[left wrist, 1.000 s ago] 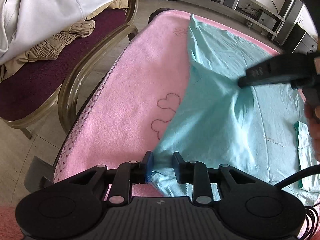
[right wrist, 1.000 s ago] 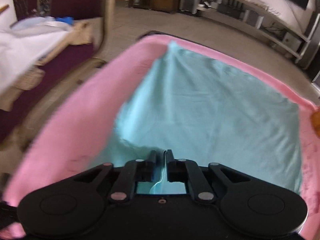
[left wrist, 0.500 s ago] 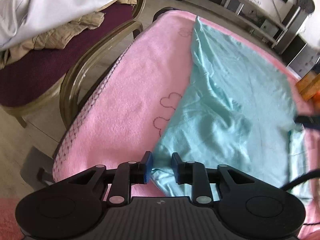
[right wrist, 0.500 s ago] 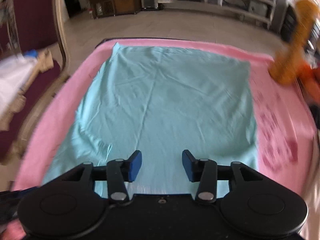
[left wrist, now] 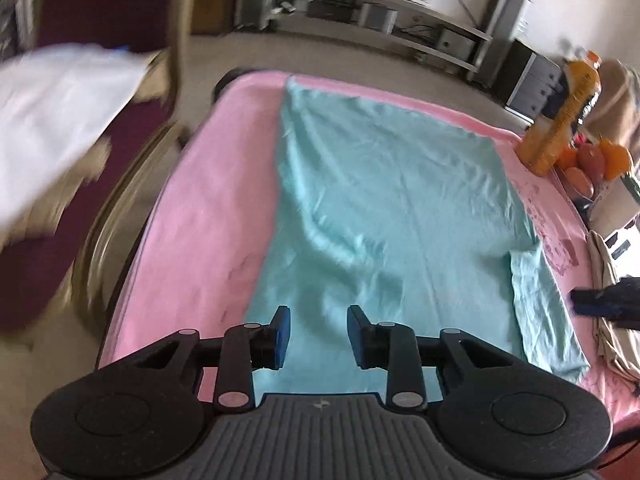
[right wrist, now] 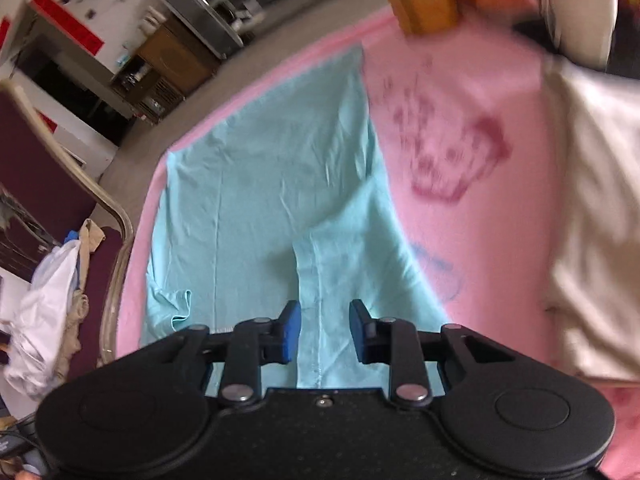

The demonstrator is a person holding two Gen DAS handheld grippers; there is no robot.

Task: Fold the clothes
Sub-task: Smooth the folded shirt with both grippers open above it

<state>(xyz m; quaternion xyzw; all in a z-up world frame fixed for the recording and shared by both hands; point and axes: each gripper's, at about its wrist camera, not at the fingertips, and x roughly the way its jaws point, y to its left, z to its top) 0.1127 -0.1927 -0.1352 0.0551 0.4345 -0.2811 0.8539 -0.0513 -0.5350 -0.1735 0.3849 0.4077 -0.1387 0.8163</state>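
Far left, left wrist view: maroon chair (left wrist: pixel 48 216) with a curved pale frame, white cloth (left wrist: pixel 60 120) piled on its seat; heavy motion blur here.

Pink towel (left wrist: pixel 208 200) covers the bench, printed red figures showing on its right side. Teal garment (left wrist: pixel 380 208) lies spread flat on the towel, its long left edge running up the middle of the pink area, light wrinkles across the centre. A narrower teal flap (left wrist: pixel 540 304) lies at its lower right.

Left hand-held gripper (left wrist: pixel 319 334): jaws have just been opening; they stand apart above the near hem of the garment, and no fabric is pinched between the blue pads (left wrist: pixel 283 332).

Right hand-held gripper (right wrist: pixel 324 330), right wrist view: jaws have just been closing but a clear gap remains. Its pads straddle a stitched seam (right wrist: pixel 319 320) of the garment below; cloth lies flat, not gripped. A small turned-over corner (right wrist: pixel 176 308) shows at the garment's lower left in this view.

Right of the garment: orange bottle (left wrist: pixel 564 116) and fruit (left wrist: pixel 596 160) at the far bench corner, beige cloth (right wrist: pixel 592 208) on the right edge.
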